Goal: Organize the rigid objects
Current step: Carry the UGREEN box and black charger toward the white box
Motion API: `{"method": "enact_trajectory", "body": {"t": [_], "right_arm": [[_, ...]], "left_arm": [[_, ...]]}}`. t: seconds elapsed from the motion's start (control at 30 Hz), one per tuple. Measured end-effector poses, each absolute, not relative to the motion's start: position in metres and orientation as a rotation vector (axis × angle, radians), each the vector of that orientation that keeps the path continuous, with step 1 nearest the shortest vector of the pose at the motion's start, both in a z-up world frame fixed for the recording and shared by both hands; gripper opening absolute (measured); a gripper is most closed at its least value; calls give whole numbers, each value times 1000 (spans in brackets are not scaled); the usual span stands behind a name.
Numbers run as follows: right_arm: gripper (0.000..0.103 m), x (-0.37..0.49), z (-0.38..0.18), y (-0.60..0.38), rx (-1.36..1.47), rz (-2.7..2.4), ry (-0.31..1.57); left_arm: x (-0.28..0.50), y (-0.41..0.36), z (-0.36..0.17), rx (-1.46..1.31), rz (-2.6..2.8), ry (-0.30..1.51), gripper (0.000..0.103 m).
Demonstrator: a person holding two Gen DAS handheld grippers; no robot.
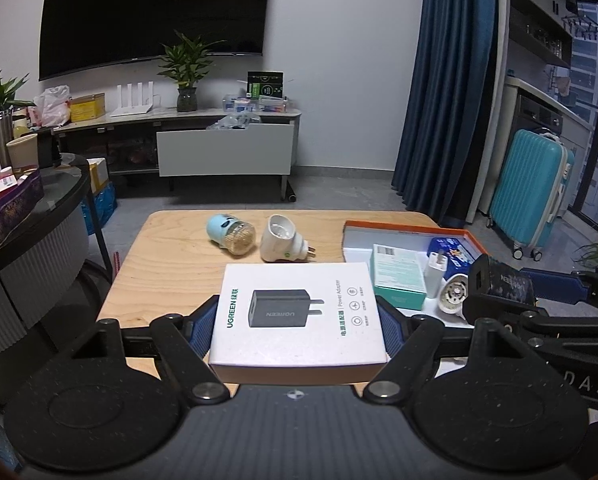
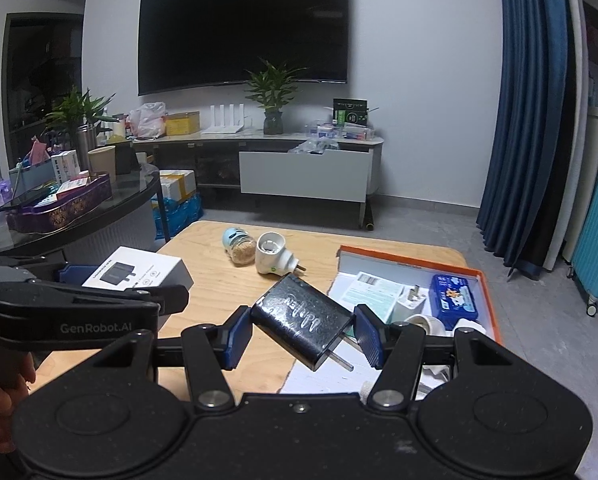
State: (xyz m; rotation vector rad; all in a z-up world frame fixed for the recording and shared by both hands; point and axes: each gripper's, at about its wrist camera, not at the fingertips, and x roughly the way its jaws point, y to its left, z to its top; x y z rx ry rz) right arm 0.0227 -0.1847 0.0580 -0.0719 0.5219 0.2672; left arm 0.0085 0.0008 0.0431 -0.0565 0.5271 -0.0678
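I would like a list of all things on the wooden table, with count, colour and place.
Box: 1, white, held between left tongs.
Charger: 1, black, held between right tongs.
Jar: 1, pale blue cap, lying at far side of the table.
Plug: 1, white, beside jar.
Tray: 1, orange rim, at right; holds small boxes and adapters.
Table: 1, light wood.
Left tongs: shut.
Right tongs: shut.

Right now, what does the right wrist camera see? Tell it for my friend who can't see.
The right gripper holds a black charger, tilted, prongs pointing down-right, above a wooden table. To the right is an orange-edged tray with small boxes; to the left, the left gripper holds a white box.
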Motion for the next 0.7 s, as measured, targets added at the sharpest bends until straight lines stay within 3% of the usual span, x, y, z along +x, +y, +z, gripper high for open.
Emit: {"method": "enact_trajectory", "body": {"t": [0.7], "right_arm": [[68,16,60,-211,-26,206,499]], "left_arm": [[6,-24,43,-46,-117,536,79]]}}
